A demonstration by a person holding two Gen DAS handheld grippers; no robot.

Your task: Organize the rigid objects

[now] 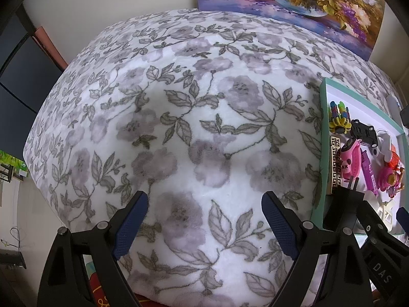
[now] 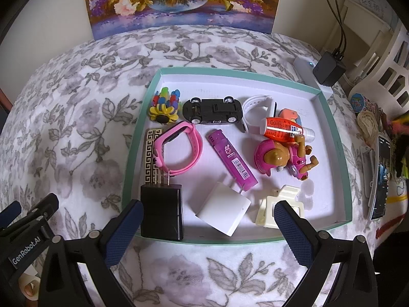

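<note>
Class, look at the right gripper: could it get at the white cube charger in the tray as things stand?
Probably yes. The right gripper is open, and the white cube charger lies between its fingers, uncovered from above.

In the lower left of the right wrist view, a label on the left gripper (image 2: 24,253) reads "GenRobot.AI". In the lower right of the left wrist view, the letters "DAS" stand on the black body of the right gripper (image 1: 382,272). The pink watch (image 1: 349,165) at the right edge of that view shows "XX", while print on the purple lighter (image 2: 231,160) and orange tube (image 2: 282,129) is too small to read.
</note>
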